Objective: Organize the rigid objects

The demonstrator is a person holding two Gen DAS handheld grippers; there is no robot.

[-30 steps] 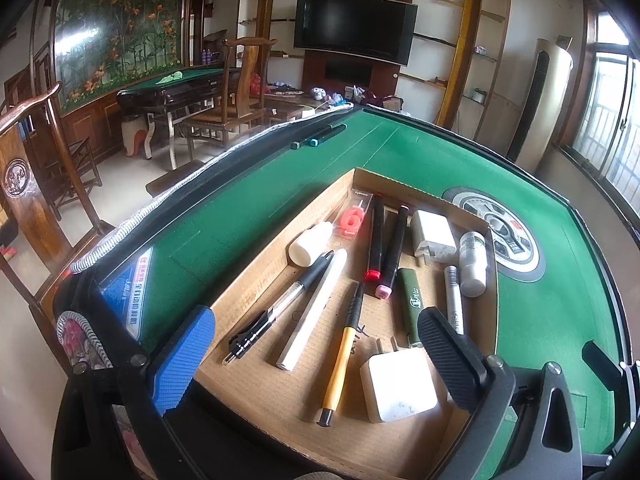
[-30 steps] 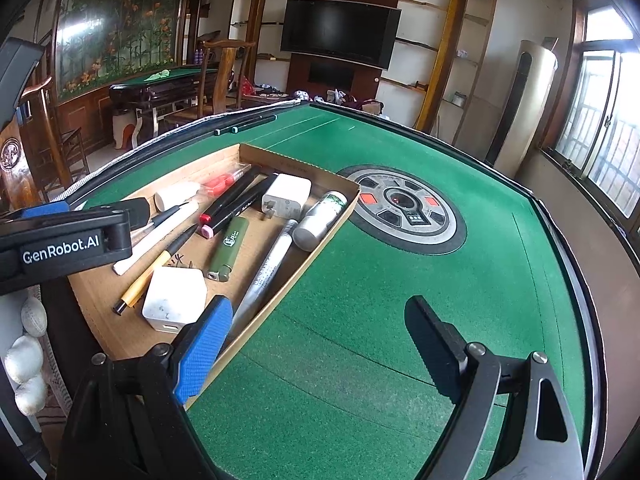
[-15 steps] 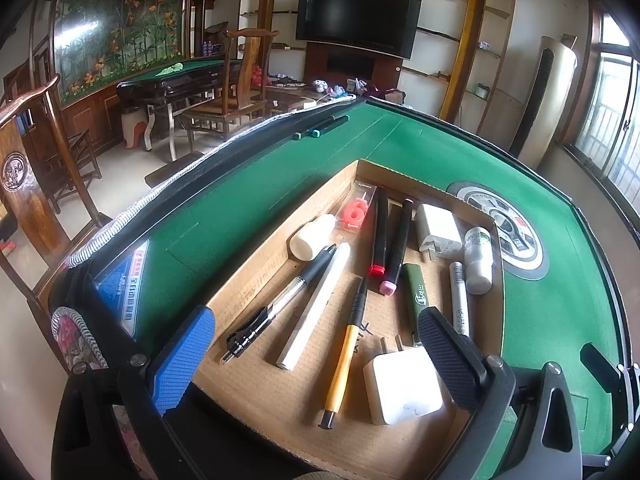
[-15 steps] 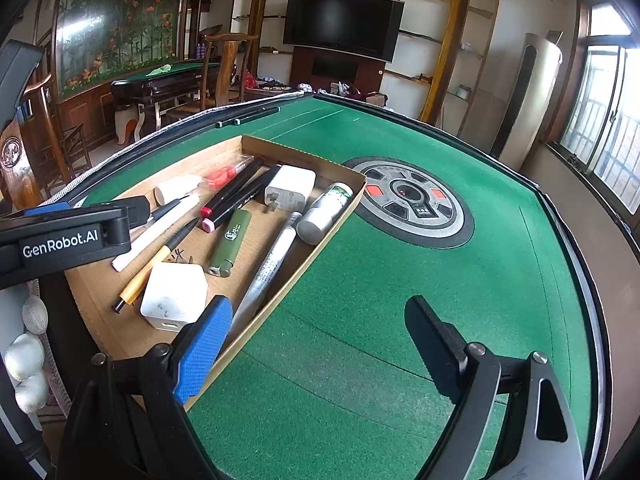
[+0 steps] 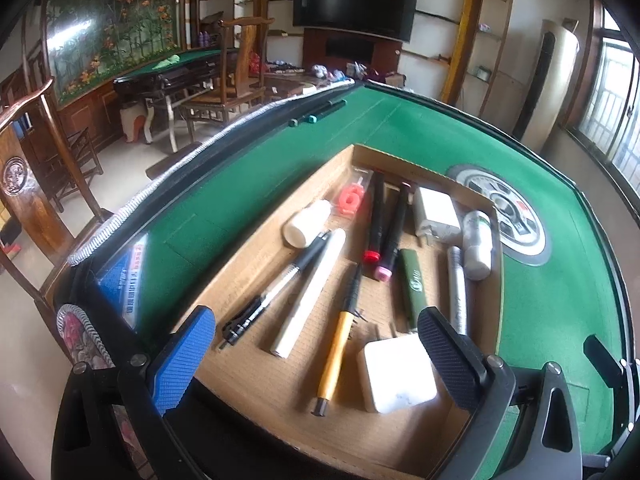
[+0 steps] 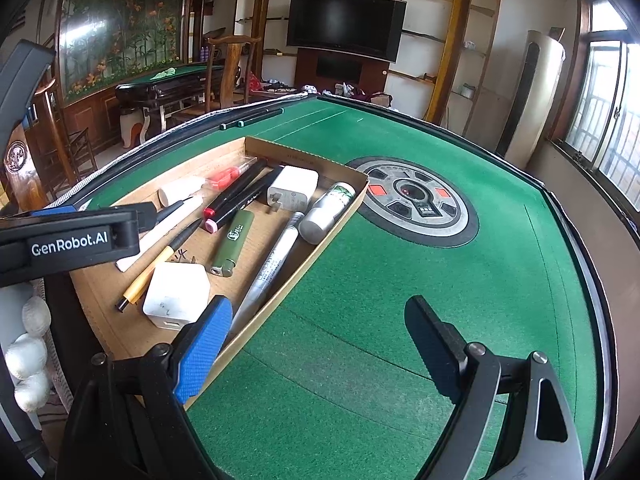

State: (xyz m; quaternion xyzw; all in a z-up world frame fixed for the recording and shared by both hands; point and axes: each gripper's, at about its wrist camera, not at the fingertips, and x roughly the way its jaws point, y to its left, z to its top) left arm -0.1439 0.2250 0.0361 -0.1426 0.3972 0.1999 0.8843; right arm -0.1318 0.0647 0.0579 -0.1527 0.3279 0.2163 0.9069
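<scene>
A shallow cardboard tray (image 5: pixel 256 264) (image 6: pixel 336 220) on the green table holds several small things: two white chargers (image 5: pixel 396 372) (image 5: pixel 436 214), a yellow-and-black pen (image 5: pixel 338 344), a white stick (image 5: pixel 310 294), two black markers (image 5: pixel 384 224), a green lighter (image 5: pixel 414 286) (image 6: pixel 234 242), a silver pen (image 6: pixel 272 260) and a small bottle (image 6: pixel 326 212). My left gripper (image 5: pixel 316 356) hangs open above the tray's near end, nothing between its fingers. My right gripper (image 6: pixel 320 344) stands open over the tray's right wall and bare felt.
Two dark pens (image 5: pixel 318 114) lie at the table's far left rim. A round control panel (image 6: pixel 416 204) sits in the felt right of the tray. Wooden chairs and another table stand beyond the left edge.
The left wrist view has tipped slightly, so the tray sits a little lower in it. Nothing in the tray has moved, and both grippers stay open.
</scene>
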